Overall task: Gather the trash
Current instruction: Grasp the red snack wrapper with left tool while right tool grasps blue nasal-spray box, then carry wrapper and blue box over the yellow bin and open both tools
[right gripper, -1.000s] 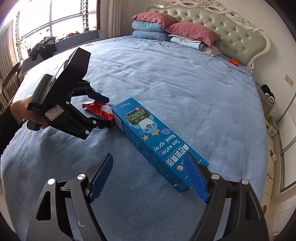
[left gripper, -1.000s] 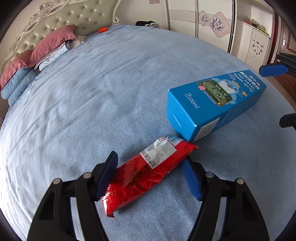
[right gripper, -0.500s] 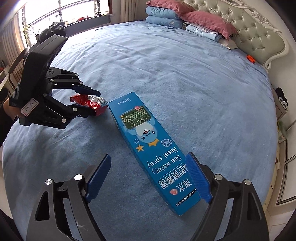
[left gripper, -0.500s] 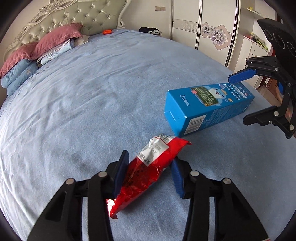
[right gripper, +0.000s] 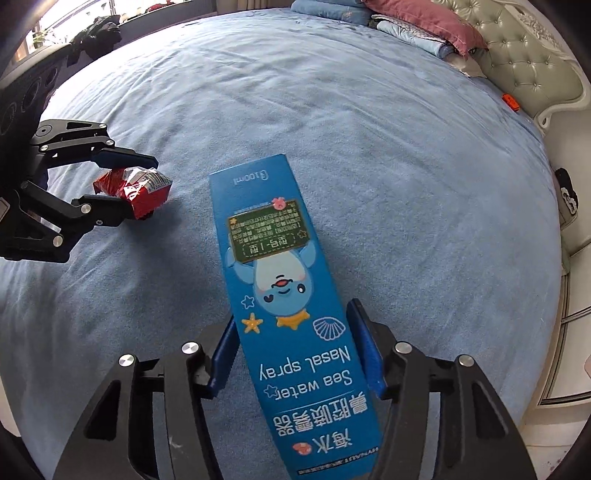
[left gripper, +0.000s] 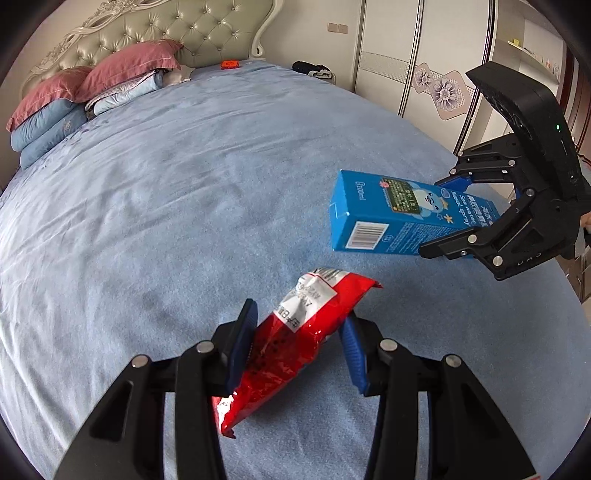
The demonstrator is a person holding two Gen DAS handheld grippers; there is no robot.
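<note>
A red snack wrapper [left gripper: 295, 339] sits between the fingers of my left gripper [left gripper: 299, 339], which is shut on it, just above the blue bed cover. It also shows in the right wrist view [right gripper: 136, 186], held by the left gripper [right gripper: 125, 184]. A long blue nasal spray box [right gripper: 284, 295] lies between the fingers of my right gripper [right gripper: 295, 354], which is shut on its sides. In the left wrist view the box [left gripper: 402, 214] is held by the right gripper [left gripper: 465, 214] at the right.
The wide blue bed cover [left gripper: 166, 206] fills both views. Pink and blue pillows [left gripper: 85, 96] and a tufted headboard [left gripper: 177, 33] stand at the far end. A small orange object [left gripper: 229, 64] lies near the headboard. Wardrobes [left gripper: 424, 74] stand beyond the bed's edge.
Both grippers have closed: the left onto the red wrapper, the right onto the blue box after moving forward along it. The wrapper has lifted and tilted up.
</note>
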